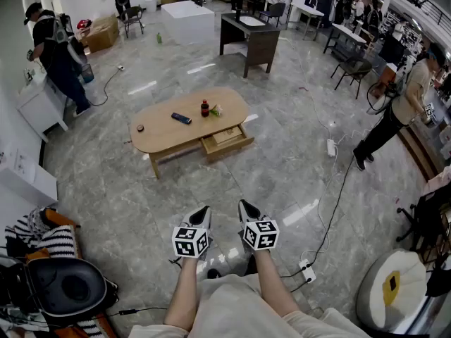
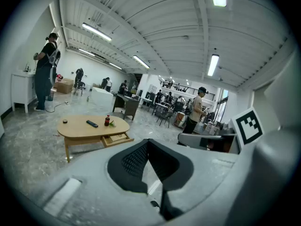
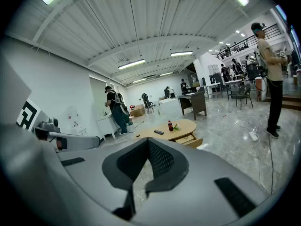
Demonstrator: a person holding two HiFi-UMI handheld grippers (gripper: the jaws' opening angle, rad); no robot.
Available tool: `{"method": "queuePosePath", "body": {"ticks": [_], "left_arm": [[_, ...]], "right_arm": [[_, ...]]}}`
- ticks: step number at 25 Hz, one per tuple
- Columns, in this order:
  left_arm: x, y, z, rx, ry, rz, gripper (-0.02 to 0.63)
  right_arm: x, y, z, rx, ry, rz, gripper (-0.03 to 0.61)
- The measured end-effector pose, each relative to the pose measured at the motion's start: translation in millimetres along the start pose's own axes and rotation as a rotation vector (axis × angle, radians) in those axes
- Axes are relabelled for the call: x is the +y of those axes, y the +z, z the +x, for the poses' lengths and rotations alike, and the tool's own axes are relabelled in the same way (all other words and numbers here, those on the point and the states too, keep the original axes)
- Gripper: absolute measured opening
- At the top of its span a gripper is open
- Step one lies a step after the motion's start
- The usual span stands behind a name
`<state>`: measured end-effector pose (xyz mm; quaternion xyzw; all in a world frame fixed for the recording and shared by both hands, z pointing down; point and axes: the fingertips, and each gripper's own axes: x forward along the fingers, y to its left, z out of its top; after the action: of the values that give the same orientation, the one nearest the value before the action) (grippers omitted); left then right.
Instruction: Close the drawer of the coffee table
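The left gripper (image 2: pixel 148 144) has its jaws together at the tips, nothing between them. Well apart, on the left, stands the coffee table (image 2: pixel 77 128) – its drawer (image 2: pixel 117 138) pulled out, a remote (image 2: pixel 92 124) and a bottle (image 2: pixel 107 121) on top.

cola bottle (image 1: pixel 205 108), dark remote (image 1: pixel 181 118), white power strip (image 1: pixel 331 147), dark desk (image 1: pixel 250 37), white plinth (image 1: pixel 187 21)

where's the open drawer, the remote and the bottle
drawer (image 1: pixel 229 148), head view, on its wooden front panel
remote (image 1: pixel 181 118), head view, middle of its dark body
bottle (image 1: pixel 205 109), head view, on its body
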<state>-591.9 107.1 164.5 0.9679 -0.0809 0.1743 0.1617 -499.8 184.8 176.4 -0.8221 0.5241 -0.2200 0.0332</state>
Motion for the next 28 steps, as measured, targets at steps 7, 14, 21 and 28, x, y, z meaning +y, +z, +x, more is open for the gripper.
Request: {"method": "queuePosePath", "body": {"ticks": [7, 14, 21, 28], "left_arm": [[-8.3, 21.5, 42.1, -0.047, 0.052, -0.039, 0.008], [-12.2, 23.2, 84.8, -0.001, 0.045, -0.039, 0.008], [-31.0, 40.1, 132.8, -0.007, 0.032, -0.001, 0.008], [-49.5, 56.1, 179.9, 0.017, 0.057, -0.009, 0.008]], "right_arm": [[-28.2, 11.2, 16.2, 0.040, 0.013, -0.033, 0.015], [-56.4, 22.0, 39.6, 0.048, 0.026, 0.035, 0.015], [-80.2, 47.2, 58.0, 0.045, 0.174, 0.054, 0.015], [-129.0, 79.7, 71.7, 0.036, 0.209, 0.024, 0.015]]}}
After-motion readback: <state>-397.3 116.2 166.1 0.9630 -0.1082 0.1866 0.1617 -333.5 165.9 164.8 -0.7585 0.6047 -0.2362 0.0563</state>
